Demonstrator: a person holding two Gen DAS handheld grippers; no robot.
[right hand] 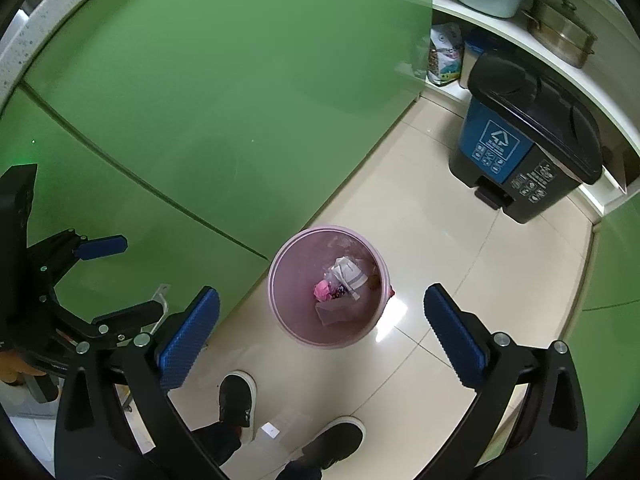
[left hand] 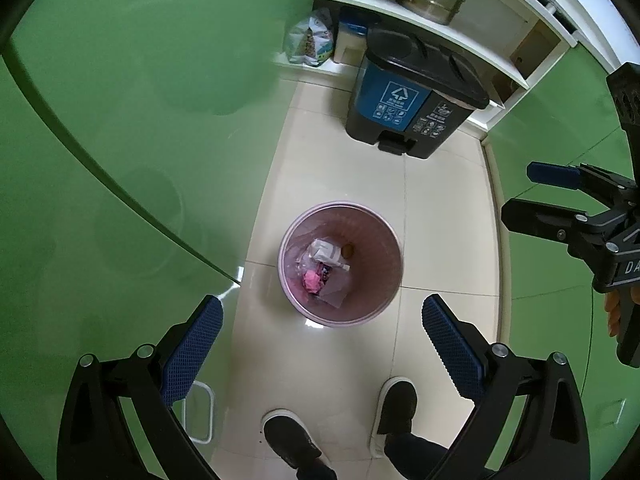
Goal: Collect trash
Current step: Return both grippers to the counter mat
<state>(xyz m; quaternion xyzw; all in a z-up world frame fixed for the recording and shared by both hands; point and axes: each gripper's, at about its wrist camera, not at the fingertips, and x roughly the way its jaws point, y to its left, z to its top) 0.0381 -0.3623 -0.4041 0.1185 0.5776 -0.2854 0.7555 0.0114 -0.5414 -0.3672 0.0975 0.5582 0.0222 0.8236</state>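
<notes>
The pink bin [left hand: 340,264] stands on the tiled floor [left hand: 440,240] beside green cabinets [left hand: 120,120], at 12 o'clock from both grippers. It holds 1 white wrapper [left hand: 326,252], pink scraps [left hand: 313,280] and clear plastic. The left gripper [left hand: 322,344] and right gripper [right hand: 322,336] hang above it, jaws spread wide, gripping nothing. A lidded pedal bin [left hand: 404,92] stands at 1 o'clock.

glossy green cabinet doors [left hand: 120,128] flank a cream tiled floor [left hand: 440,240]; white open shelving [left hand: 460,40] fills the corner.
</notes>
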